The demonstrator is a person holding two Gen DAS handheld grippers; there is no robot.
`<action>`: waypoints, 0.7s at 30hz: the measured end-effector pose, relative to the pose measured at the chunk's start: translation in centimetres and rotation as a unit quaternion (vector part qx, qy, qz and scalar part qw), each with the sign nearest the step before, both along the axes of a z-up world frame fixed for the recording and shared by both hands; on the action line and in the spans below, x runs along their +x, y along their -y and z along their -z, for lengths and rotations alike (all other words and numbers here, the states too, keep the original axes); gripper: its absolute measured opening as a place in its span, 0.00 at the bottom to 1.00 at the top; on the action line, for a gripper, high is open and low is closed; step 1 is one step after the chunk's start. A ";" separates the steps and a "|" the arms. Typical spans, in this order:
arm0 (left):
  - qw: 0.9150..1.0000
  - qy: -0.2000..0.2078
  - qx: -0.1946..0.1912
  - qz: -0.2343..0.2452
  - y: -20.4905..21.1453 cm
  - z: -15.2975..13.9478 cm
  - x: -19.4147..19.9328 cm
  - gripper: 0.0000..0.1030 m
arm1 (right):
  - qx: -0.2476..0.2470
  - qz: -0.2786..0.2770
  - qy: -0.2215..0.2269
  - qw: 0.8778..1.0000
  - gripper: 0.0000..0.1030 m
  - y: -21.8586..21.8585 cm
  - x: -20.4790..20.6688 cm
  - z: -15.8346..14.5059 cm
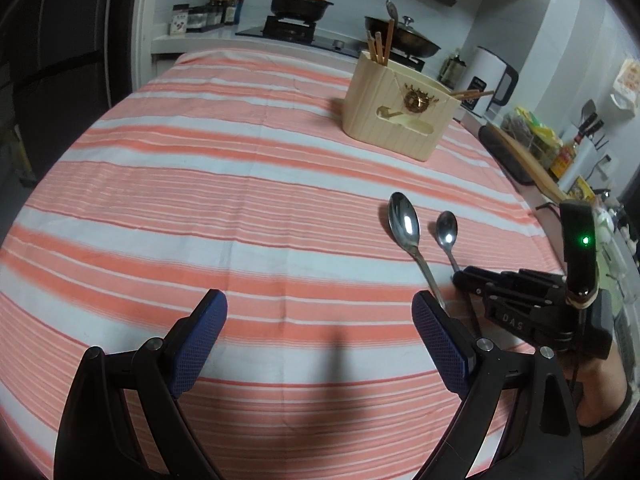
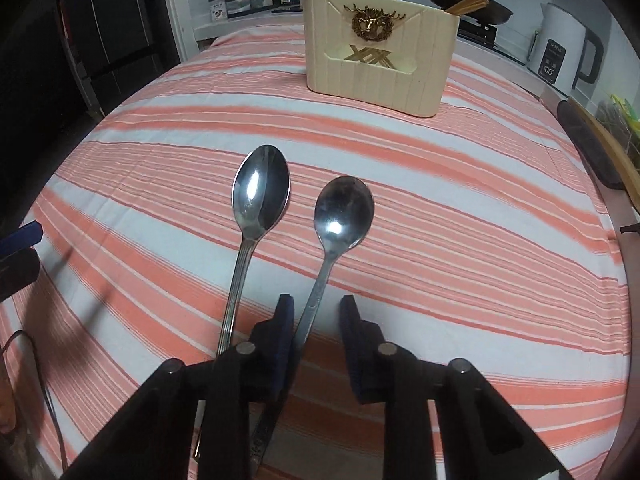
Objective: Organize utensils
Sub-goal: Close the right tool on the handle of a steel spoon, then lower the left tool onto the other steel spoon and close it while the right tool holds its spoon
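Two steel spoons lie side by side on the striped cloth: a larger one (image 2: 260, 192) (image 1: 404, 222) on the left and a smaller one (image 2: 344, 210) (image 1: 447, 230) on the right. My right gripper (image 2: 316, 312) (image 1: 460, 278) is low over the cloth, its jaws partly open around the small spoon's handle with a gap on the right side. My left gripper (image 1: 320, 320) is wide open and empty, left of the spoons. A cream utensil holder (image 2: 380, 52) (image 1: 400, 108) with chopsticks stands at the far side.
The table (image 1: 200, 200) carries a pink and white striped cloth. Behind it are a stove with a black pot (image 1: 300, 2) and a pan (image 1: 404, 38). A white kettle (image 2: 560, 48) and a cutting board (image 1: 524, 160) sit on the right counter.
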State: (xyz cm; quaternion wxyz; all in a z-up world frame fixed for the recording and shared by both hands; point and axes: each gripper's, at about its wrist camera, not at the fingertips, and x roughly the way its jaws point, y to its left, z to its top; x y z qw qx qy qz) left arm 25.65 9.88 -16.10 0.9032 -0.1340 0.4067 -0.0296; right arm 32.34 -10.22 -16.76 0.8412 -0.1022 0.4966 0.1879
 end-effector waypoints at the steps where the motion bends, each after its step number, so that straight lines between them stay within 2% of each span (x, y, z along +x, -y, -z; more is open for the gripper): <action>1: 1.000 0.000 0.000 0.001 0.1 0.0 0.0 0.91 | -0.005 0.005 0.002 1.000 0.09 0.2 0.0 -0.1; 5: 1.000 0.000 0.006 0.013 0.9 0.0 -0.1 0.91 | -0.013 0.044 0.011 0.999 0.07 2.8 0.2 -0.2; 10: 1.000 -0.001 0.006 0.030 2.9 -0.2 0.2 0.91 | -0.048 0.098 0.026 0.994 0.07 7.9 -0.4 -0.3; 13: 0.998 0.002 0.003 0.055 5.3 -0.3 1.3 0.92 | -0.051 0.122 0.028 0.991 0.07 10.6 -0.7 -0.3; 17: 0.996 -0.011 0.022 0.086 9.6 0.8 4.0 0.92 | -0.036 0.133 0.028 0.990 0.08 12.2 -1.2 -0.4; 19: 0.995 -0.025 0.046 0.087 11.3 2.0 5.3 0.92 | -0.023 0.134 0.033 0.990 0.20 12.6 -1.5 -1.0; 20: 0.994 -0.031 0.065 0.085 12.1 2.6 5.8 0.92 | -0.017 0.136 0.041 0.990 0.33 12.9 -1.7 -1.4; 21: 0.992 -0.033 0.086 0.083 12.8 3.0 6.2 0.92 | -0.016 0.137 0.048 0.989 0.38 12.9 -2.0 -1.8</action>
